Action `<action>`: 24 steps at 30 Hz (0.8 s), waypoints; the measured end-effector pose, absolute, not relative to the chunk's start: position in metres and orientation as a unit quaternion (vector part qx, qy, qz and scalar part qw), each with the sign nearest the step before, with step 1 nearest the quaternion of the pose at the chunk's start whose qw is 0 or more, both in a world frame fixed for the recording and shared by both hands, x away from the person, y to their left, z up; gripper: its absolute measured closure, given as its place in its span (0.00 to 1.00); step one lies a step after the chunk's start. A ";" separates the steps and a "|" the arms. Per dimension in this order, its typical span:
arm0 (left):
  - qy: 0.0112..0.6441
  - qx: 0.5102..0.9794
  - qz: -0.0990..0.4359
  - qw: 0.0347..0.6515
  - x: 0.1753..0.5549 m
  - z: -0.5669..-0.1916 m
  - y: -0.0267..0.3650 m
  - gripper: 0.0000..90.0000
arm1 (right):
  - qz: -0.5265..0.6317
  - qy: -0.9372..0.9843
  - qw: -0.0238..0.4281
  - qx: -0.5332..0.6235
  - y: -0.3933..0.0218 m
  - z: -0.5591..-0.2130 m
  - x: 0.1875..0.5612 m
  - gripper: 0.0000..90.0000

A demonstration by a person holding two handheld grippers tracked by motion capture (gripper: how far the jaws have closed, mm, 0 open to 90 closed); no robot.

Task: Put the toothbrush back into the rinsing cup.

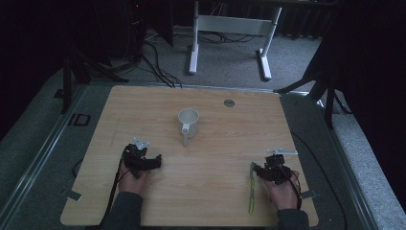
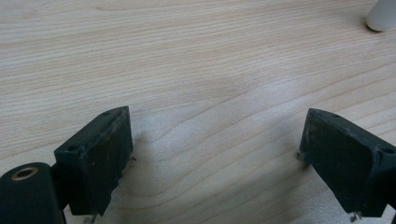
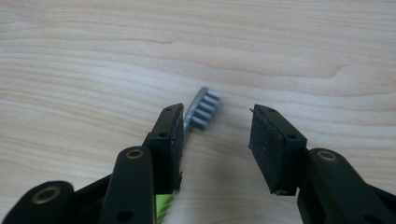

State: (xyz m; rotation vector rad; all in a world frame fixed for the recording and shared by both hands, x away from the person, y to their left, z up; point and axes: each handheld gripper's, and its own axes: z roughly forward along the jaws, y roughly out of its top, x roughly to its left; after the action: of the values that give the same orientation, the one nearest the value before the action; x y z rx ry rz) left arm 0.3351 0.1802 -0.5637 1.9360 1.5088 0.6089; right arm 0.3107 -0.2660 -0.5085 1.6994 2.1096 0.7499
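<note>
Right claw [image 3: 215, 135] gaping, bristled green toothbrush [image 3: 203, 109] (slim), woodgrain table [image 3: 93, 56]

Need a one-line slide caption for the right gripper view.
Right gripper open above the wooden table, a toothbrush beside one finger.

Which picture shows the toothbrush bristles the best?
The right gripper view: the toothbrush head sits close up, its grey bristles clear beside the right gripper, whose jaws stand open. The high view shows the whole toothbrush lying on the table, but small and dim. The left gripper view looks at bare wood.
</note>
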 end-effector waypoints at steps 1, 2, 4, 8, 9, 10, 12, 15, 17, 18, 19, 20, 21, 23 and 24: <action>0.569 0.730 0.230 0.302 0.335 -0.564 0.180 0.11 | 0.261 0.741 0.162 0.597 -0.265 -0.508 0.311 0.61; 0.569 0.730 0.230 0.302 0.335 -0.564 0.180 0.11 | 0.259 0.741 0.159 0.599 -0.264 -0.508 0.311 0.61; 0.569 0.730 0.230 0.302 0.335 -0.564 0.180 0.11 | 0.256 0.742 0.149 0.602 -0.261 -0.509 0.311 0.63; 0.569 0.730 0.230 0.302 0.335 -0.564 0.180 0.11 | 0.248 0.745 0.136 0.604 -0.256 -0.509 0.311 0.64; 0.569 0.730 0.230 0.302 0.335 -0.564 0.180 0.11 | 0.246 0.745 0.133 0.605 -0.255 -0.509 0.311 0.64; 0.569 0.730 0.230 0.302 0.335 -0.564 0.180 0.11 | 0.241 0.745 0.126 0.609 -0.254 -0.509 0.312 0.64; 0.569 0.730 0.230 0.302 0.335 -0.564 0.180 0.11 | 0.233 0.747 0.115 0.612 -0.252 -0.509 0.313 0.64; 0.569 0.730 0.230 0.302 0.335 -0.564 0.180 0.11 | 0.223 0.748 0.106 0.617 -0.249 -0.510 0.313 0.64; 0.569 0.730 0.230 0.302 0.335 -0.564 0.180 0.11 | 0.216 0.746 0.104 0.622 -0.248 -0.509 0.314 0.64; 0.569 0.730 0.230 0.302 0.335 -0.564 0.180 0.11 | 0.213 0.745 0.101 0.624 -0.248 -0.508 0.314 0.64; 0.569 0.730 0.230 0.302 0.335 -0.564 0.180 0.11 | 0.213 0.744 0.098 0.626 -0.247 -0.508 0.314 0.64; 0.569 0.730 0.230 0.302 0.335 -0.564 0.180 0.11 | 0.210 0.744 0.097 0.627 -0.247 -0.507 0.314 0.65; 0.569 0.730 0.230 0.302 0.335 -0.564 0.180 0.11 | 0.205 0.744 0.096 0.628 -0.246 -0.507 0.314 0.65; 0.569 0.730 0.230 0.301 0.335 -0.564 0.180 0.11 | 0.201 0.744 0.093 0.630 -0.245 -0.506 0.314 0.66; 0.569 0.730 0.229 0.302 0.335 -0.564 0.180 0.11 | 0.198 0.745 0.093 0.631 -0.245 -0.505 0.314 0.66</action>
State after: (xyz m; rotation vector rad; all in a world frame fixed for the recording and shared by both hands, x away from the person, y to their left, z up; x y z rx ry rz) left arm 0.3351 0.1802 -0.5637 1.9360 1.5090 0.6087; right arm 0.3141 -0.2447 -0.5052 1.8718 2.2101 0.5885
